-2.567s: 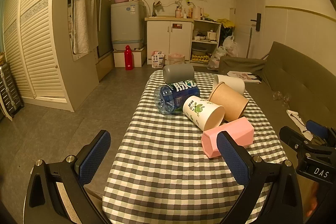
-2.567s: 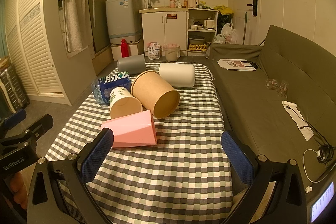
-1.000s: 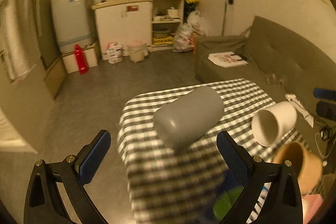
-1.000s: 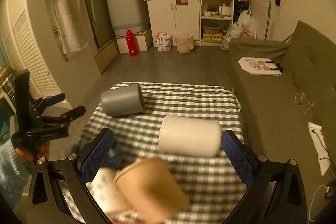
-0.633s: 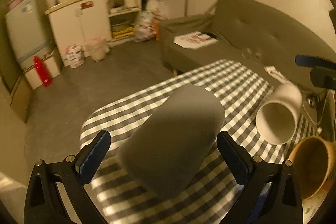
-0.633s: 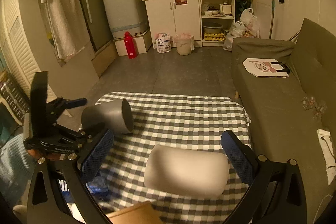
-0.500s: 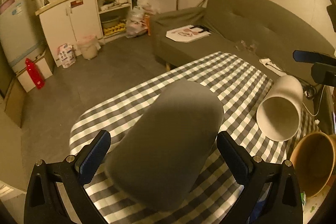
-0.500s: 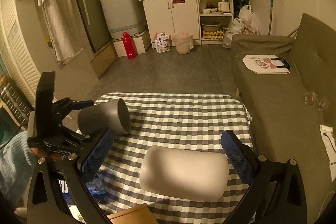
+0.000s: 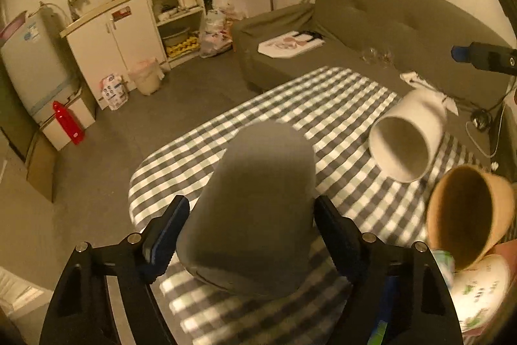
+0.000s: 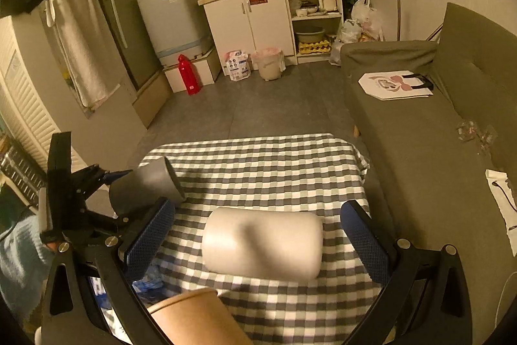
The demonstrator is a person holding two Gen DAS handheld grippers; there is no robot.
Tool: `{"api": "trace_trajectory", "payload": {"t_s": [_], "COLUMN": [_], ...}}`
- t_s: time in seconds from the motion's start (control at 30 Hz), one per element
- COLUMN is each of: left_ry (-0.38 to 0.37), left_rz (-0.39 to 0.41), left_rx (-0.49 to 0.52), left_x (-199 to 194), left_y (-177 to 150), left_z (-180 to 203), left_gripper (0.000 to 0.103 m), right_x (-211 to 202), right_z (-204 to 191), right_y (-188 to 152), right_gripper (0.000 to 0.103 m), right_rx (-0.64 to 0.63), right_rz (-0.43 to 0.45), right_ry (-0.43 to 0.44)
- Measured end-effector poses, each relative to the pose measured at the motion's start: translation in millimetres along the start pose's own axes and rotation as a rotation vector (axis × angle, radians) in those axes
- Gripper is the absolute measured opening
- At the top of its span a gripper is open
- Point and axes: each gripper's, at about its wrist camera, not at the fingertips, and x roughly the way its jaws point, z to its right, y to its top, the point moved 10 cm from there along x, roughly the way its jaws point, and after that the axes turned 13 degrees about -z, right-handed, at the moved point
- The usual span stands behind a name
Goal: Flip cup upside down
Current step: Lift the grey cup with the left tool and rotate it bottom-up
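Note:
A grey cup lies on its side on the checked tablecloth. My left gripper is shut on it, with a pad against each side. In the right wrist view the grey cup sits tilted in the left gripper at the table's left edge. A white cup lies on its side between the open fingers of my right gripper, which do not touch it. The white cup shows its open mouth in the left wrist view.
A brown paper cup and a white printed paper cup lie on their sides at the right. A blue water bottle lies by the brown cup. A grey sofa runs along the table's right side.
My left gripper has closed in on the grey cup and gripped it, tilting it up. My right gripper has moved forward until the white cup lies between its fingers.

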Motion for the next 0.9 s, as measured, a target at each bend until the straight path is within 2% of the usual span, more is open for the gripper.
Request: {"api": "trace_trajectory", "payload": {"t_s": [0.13, 0.3, 0.5, 0.6, 0.77, 0.9], "left_ry": [0.044, 0.052, 0.089, 0.112, 0.185, 0.248], "left_rz": [0.036, 0.092, 0.159, 0.180, 0.180, 0.174], "left_rx": [-0.019, -0.038, -0.021, -0.059, -0.171, -0.272], "left_x": [-30, -78, -153, -193, -230, -233], "left_y": [7, 19, 21, 7, -35, -81], "left_z": [-3, 0, 26, 50, 81, 100], "left_gripper": [0.077, 0.075, 0.075, 0.075, 0.075, 0.075], "right_x": [-26, -65, -124, -154, -194, -207], "right_z": [-5, -12, -16, -17, -29, -39], "right_y": [-1, -1, -10, -17, -47, -79], "right_gripper": [0.103, 0.103, 0.103, 0.103, 0.103, 0.103], "right_rx": [-0.006, -0.015, -0.018, -0.016, -0.034, -0.043], "right_rz": [0.025, 0.064, 0.126, 0.151, 0.173, 0.158], "right_ry": [0.003, 0.012, 0.019, 0.020, 0.021, 0.044]}}
